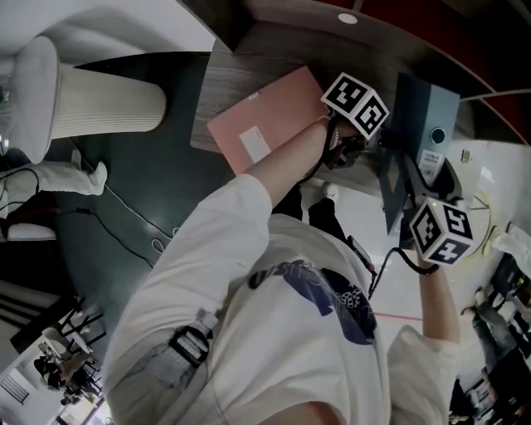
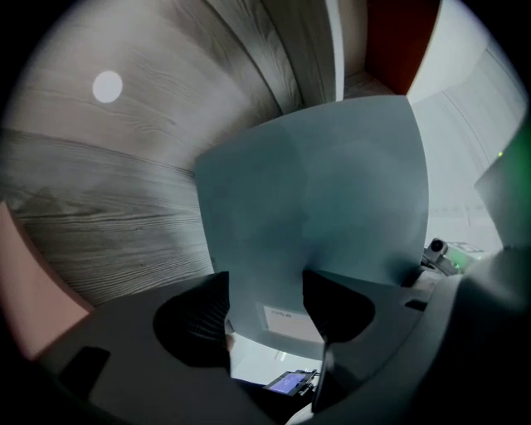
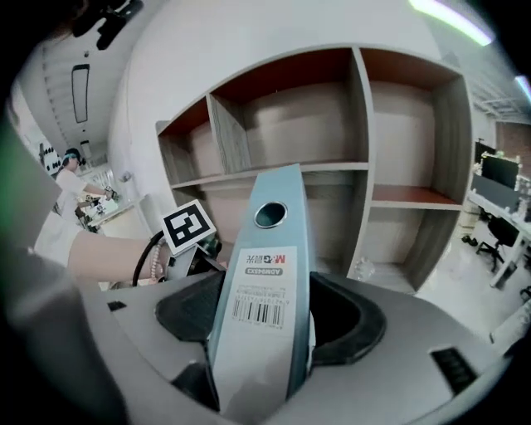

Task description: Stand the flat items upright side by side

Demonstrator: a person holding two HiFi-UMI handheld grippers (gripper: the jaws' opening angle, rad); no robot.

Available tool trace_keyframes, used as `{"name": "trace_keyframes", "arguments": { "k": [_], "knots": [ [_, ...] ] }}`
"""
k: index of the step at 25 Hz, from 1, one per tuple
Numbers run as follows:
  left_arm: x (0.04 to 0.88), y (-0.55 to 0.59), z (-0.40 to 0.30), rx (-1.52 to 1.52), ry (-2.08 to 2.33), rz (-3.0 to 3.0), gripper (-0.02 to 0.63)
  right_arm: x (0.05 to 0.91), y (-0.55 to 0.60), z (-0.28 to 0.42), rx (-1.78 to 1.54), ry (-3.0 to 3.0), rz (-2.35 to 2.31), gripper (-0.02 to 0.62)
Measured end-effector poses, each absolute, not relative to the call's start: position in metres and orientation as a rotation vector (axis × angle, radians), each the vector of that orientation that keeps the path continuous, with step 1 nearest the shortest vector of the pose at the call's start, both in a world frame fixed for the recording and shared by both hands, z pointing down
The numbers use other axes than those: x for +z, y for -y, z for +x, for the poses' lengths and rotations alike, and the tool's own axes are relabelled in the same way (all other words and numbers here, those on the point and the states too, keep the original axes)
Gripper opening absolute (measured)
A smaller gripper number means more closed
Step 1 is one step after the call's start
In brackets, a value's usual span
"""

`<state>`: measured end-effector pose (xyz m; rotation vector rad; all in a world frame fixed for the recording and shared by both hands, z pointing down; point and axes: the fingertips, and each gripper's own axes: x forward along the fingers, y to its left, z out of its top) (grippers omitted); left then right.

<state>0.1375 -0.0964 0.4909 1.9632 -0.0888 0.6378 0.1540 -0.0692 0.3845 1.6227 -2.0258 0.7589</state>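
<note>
One binder (image 1: 436,104), right; one pink folder (image 1: 261,124), lying left of it; one wooden table (image 1: 274,50); two grippers: left gripper (image 2: 265,307), right gripper (image 3: 264,319); one shelf unit (image 3: 362,108), far; one round sticker (image 1: 348,18).

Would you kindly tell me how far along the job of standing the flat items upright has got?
Done: nothing stands on its own yet. In hand: the blue-grey lever-arch binder is clamped by the right gripper on its labelled spine and by the left gripper on its cover. Left: set it upright, then stand the pink flat folder, lying on the grey wooden desk, beside it.
</note>
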Motion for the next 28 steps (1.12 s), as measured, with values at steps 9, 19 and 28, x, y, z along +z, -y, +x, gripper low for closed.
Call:
{"name": "trace_keyframes", "arguments": {
  "k": [9, 19, 28],
  "knots": [
    [0.461, 0.058, 0.158, 0.731, -0.030, 2.152, 0.264, 0.364, 0.000, 0.173, 0.548, 2.164, 1.897, 0.318],
    [0.443, 0.006, 0.178, 0.757, -0.296, 2.430, 0.264, 0.360, -0.069, 0.179, 0.267, 2.303, 1.916, 0.318],
    [0.441, -0.031, 0.191, 0.824, -0.380, 2.660, 0.265, 0.395, -0.117, 0.195, 0.185, 2.143, 1.920, 0.311]
  ]
}}
